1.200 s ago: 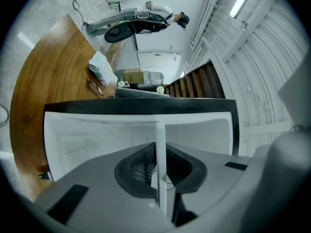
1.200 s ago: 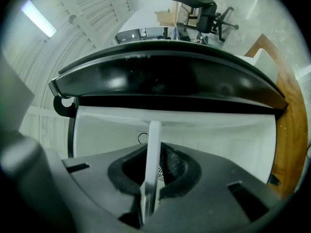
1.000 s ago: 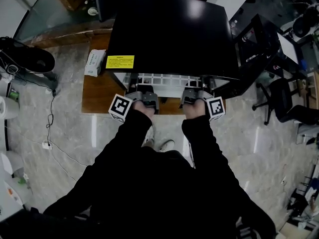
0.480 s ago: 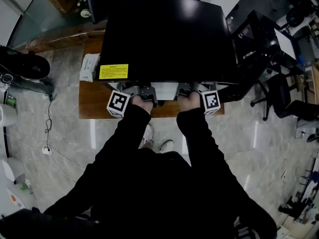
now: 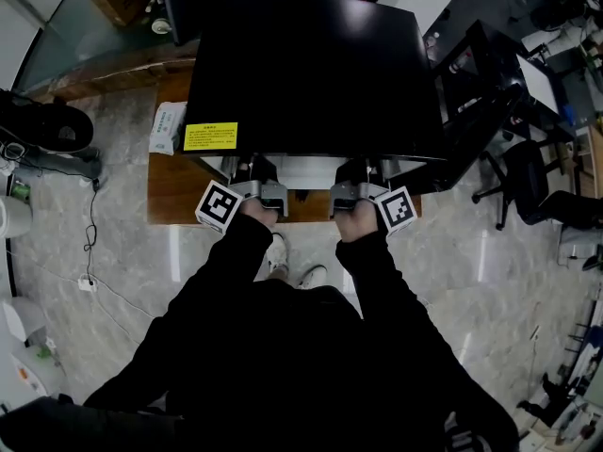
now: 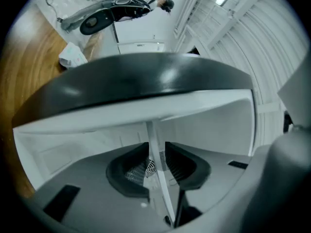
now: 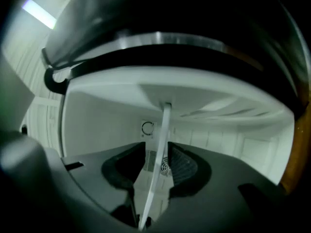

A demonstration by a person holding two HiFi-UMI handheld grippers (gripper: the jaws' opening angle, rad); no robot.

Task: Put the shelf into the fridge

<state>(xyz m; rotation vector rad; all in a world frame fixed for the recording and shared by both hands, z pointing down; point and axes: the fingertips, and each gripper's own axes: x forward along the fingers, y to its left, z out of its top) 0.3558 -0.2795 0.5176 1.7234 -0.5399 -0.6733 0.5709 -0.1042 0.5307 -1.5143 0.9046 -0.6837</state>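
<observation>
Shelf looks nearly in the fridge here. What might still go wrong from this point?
1. The left gripper and right gripper are opening with the front edge of the shelf between their jaws; if it isn't seated on its supports, which aren't visible, it may tilt or drop.
2. Pulling back at an angle might snag that edge and drag the shelf out of the fridge.

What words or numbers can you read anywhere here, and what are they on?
Yellow rectangular label on top of the black fridge: lines of dark print, too small to read.
White packet on the brown wooden table: greenish print, too blurred to read.
Round mark on the white back wall inside the fridge: a ring, no letters can be made out.
Nothing in these pictures can actually be read.
</observation>
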